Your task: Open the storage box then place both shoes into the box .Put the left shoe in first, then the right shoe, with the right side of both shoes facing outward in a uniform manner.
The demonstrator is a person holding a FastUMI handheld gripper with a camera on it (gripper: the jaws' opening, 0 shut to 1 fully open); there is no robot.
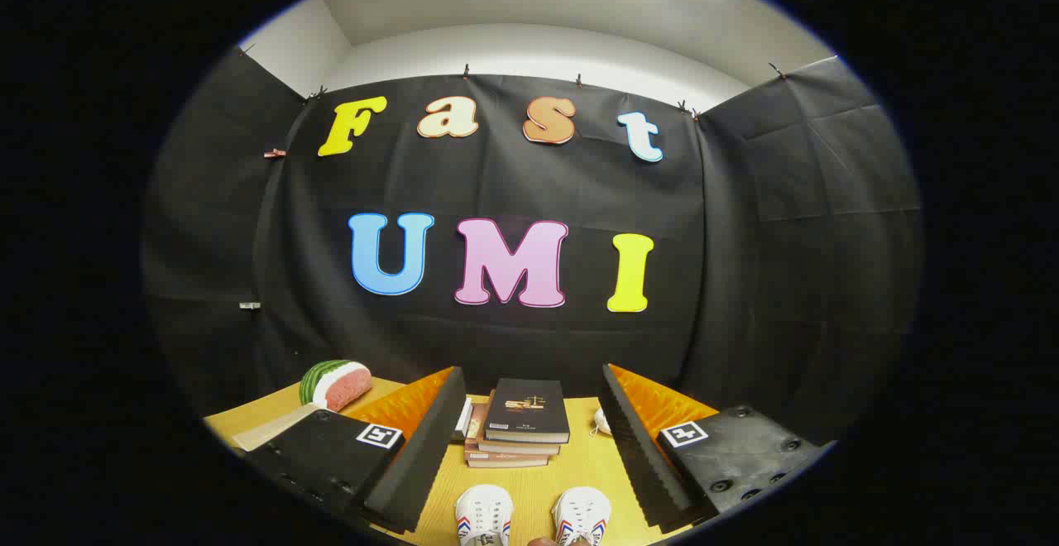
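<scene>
Fingers (529, 438) spread wide, gripping nothing, held back to frame both shoes: left shoe (484, 514) and right shoe (582, 514) side by side, bottom centre, toes toward stacked books (521, 430) on surface (571, 471).

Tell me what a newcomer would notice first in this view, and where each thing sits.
The gripper stands open, its two fingers spread wide and holding nothing. Between them, on the yellow table, lie the toes of two white shoes nearest the camera, with a stack of books just beyond. A watermelon slice sits off beyond the left finger.
</scene>
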